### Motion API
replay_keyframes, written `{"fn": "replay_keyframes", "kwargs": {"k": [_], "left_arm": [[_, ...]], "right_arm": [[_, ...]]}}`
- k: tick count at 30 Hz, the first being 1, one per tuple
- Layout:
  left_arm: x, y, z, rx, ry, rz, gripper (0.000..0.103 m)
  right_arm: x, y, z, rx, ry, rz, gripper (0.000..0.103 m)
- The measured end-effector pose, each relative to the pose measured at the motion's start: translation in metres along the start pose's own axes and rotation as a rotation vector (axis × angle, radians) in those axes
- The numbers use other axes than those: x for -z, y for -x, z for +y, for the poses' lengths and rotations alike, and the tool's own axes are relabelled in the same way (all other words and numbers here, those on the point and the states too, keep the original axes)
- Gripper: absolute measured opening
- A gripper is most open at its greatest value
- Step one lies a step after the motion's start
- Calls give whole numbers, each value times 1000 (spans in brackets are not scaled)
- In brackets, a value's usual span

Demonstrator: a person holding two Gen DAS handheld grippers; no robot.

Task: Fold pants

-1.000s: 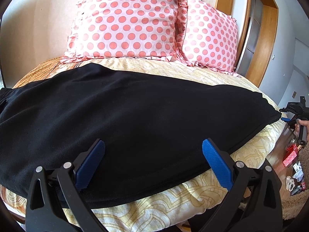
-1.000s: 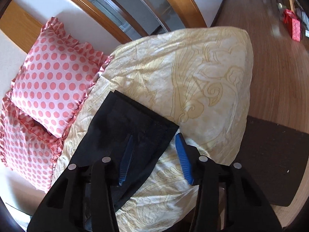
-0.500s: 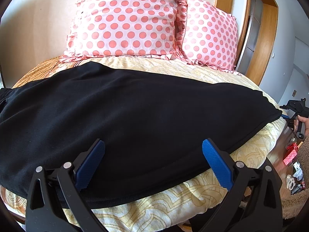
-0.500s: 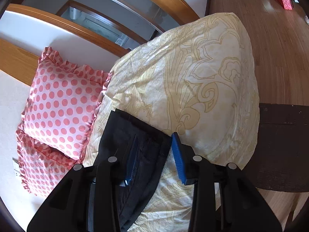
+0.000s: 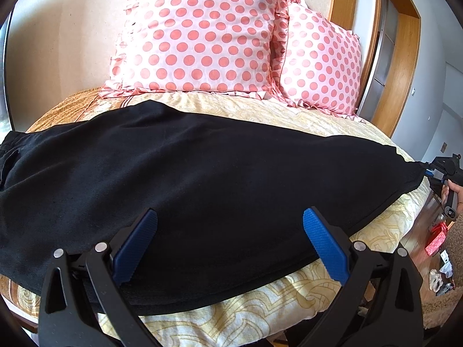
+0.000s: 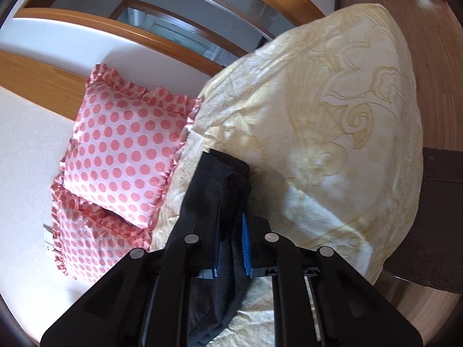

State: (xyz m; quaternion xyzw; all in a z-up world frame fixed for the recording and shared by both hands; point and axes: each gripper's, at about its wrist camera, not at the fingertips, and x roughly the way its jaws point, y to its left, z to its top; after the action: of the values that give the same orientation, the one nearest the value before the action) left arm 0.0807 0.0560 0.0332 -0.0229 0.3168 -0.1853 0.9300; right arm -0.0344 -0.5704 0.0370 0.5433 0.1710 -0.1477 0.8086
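Two frilled polka-dot pillows back one pair of black pants on a swirl-patterned quilt. Right gripper, jaws just closing, pinches the hem; left gripper gapes wide above the cloth.

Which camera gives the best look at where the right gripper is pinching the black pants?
The right wrist view: the right gripper has just been closing, and its blue pads clamp bunched cloth at the pants hem. The left wrist view shows that grip only small at the far right edge, but shows the pants spread across the bed.

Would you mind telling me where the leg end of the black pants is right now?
In the right wrist view the leg end of the black pants is bunched between the right gripper's blue pads, above the yellow bedspread, right of the polka-dot pillows.
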Motion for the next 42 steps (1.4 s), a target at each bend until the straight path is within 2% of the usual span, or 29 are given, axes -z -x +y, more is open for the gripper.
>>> {"fn": "replay_keyframes", "kwargs": {"k": [4, 8, 13, 17, 19, 21, 23, 26, 29, 31, 33, 35, 37, 40, 42], "left_arm": [[0, 4, 10, -30, 26, -8, 101], [0, 8, 17, -45, 56, -10, 101], [2, 15, 18, -61, 64, -21, 101], [3, 22, 19, -74, 73, -32, 101], [4, 24, 21, -82, 78, -34, 101], [5, 26, 23, -90, 83, -34, 101], [7, 29, 25, -99, 85, -35, 101], [7, 32, 29, -111, 88, -38, 101], [6, 33, 34, -118, 107, -46, 101], [6, 33, 38, -117, 127, -51, 101], [6, 33, 40, -112, 144, -54, 101], [7, 34, 41, -112, 148, -52, 101], [8, 34, 42, -119, 143, -50, 101], [7, 35, 42, -123, 140, -49, 101], [7, 35, 42, -126, 140, -52, 101]], "right_arm": [[9, -5, 52, -115, 105, 36, 13], [43, -27, 121, -249, 225, 144, 13], [128, -70, 203, -433, 362, 370, 13], [223, -108, 242, -523, 434, 618, 12], [274, -126, 246, -526, 466, 760, 12], [320, -142, 240, -456, 517, 874, 12], [345, -153, 224, -397, 504, 944, 12], [348, -156, 217, -384, 470, 953, 12], [341, -145, 236, -462, 469, 913, 12], [343, -138, 247, -501, 513, 908, 12], [359, -140, 248, -470, 571, 961, 12], [372, -143, 243, -473, 559, 1014, 13], [379, -139, 243, -498, 579, 1027, 12], [389, -133, 252, -490, 666, 1030, 12], [388, -132, 255, -518, 640, 1031, 12]]}}
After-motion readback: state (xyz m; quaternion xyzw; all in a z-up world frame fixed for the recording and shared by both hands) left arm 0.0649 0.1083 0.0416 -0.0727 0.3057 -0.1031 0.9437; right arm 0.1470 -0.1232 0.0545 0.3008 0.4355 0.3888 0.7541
